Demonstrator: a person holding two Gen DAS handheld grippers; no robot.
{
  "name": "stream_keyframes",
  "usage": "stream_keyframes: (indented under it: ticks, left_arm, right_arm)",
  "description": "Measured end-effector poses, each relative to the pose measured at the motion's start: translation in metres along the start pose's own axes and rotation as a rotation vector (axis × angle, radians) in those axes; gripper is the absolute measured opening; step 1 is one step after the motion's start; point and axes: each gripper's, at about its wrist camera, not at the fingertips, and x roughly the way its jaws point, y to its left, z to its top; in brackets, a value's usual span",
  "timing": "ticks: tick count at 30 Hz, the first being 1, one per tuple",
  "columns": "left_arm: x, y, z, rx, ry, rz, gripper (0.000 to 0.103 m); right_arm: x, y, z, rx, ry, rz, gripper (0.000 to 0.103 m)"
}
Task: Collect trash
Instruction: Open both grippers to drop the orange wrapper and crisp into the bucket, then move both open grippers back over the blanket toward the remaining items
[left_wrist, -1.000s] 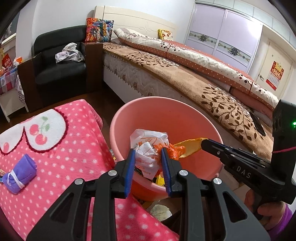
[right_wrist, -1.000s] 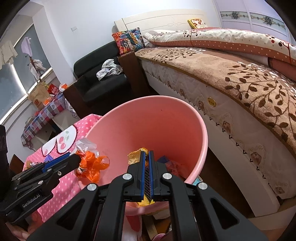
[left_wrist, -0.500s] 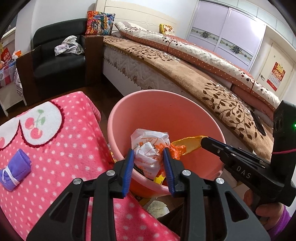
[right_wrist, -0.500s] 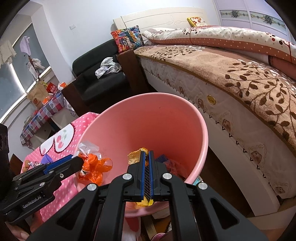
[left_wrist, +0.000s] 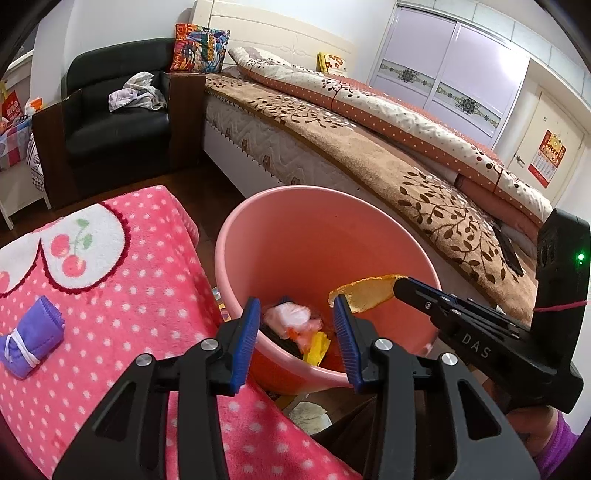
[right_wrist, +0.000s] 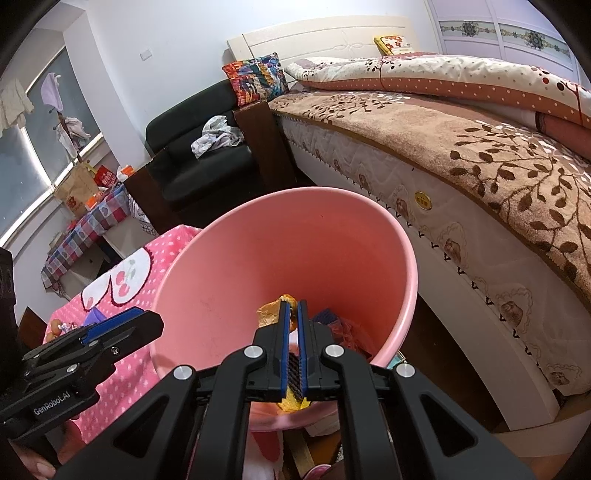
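Pink plastic fills most of what I see: the bucket (left_wrist: 332, 236) stands between the polka-dot blanket (left_wrist: 122, 295) and the bed (left_wrist: 369, 147), with crumpled wrappers (left_wrist: 291, 325) already lying at its bottom. My left gripper (left_wrist: 295, 339) hangs over the near rim, its jaws opening with nothing between them. My right gripper (right_wrist: 292, 325) is pressed tight on a yellow-orange scrap (right_wrist: 271, 310), which pokes out ahead of the pads above the bucket's mouth. The risk I see is in the release: the scrap looks light and curled, so it may cling to a pad or drift sideways, and since it sits nearer the front wall than the middle, it could slide down outside onto the floor, where other litter (left_wrist: 306, 415) already lies. My two grippers are also near each other over the rim, so a careless swing could knock them together or tip the bucket. A purple bundle (left_wrist: 27, 338) waits on the blanket, well apart from both.
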Motion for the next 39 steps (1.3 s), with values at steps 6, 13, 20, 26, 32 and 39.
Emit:
stream_keyframes:
  ticks: [6, 13, 20, 26, 32, 39]
  left_arm:
    - [-0.008, 0.001, 0.000, -0.003, -0.015, -0.005, 0.042]
    - [-0.023, 0.004, -0.002, -0.015, -0.036, -0.006, 0.042]
    - [-0.049, 0.010, -0.008, -0.022, -0.075, 0.005, 0.042]
    - [-0.072, 0.025, -0.018, -0.039, -0.096, 0.041, 0.042]
    - [-0.097, 0.052, -0.031, -0.083, -0.116, 0.102, 0.042]
    - [-0.126, 0.100, -0.049, -0.195, -0.132, 0.183, 0.042]
  right_arm:
    - [-0.007, 0.001, 0.001, 0.000, -0.017, 0.003, 0.020]
    - [-0.021, 0.014, 0.001, -0.017, -0.036, 0.025, 0.021]
    - [-0.039, 0.042, -0.006, -0.061, -0.057, 0.073, 0.036]
    - [-0.043, 0.074, -0.017, -0.114, -0.040, 0.120, 0.037]
    - [-0.036, 0.112, -0.032, -0.174, 0.010, 0.183, 0.037]
    - [-0.020, 0.158, -0.046, -0.251, 0.068, 0.232, 0.037]
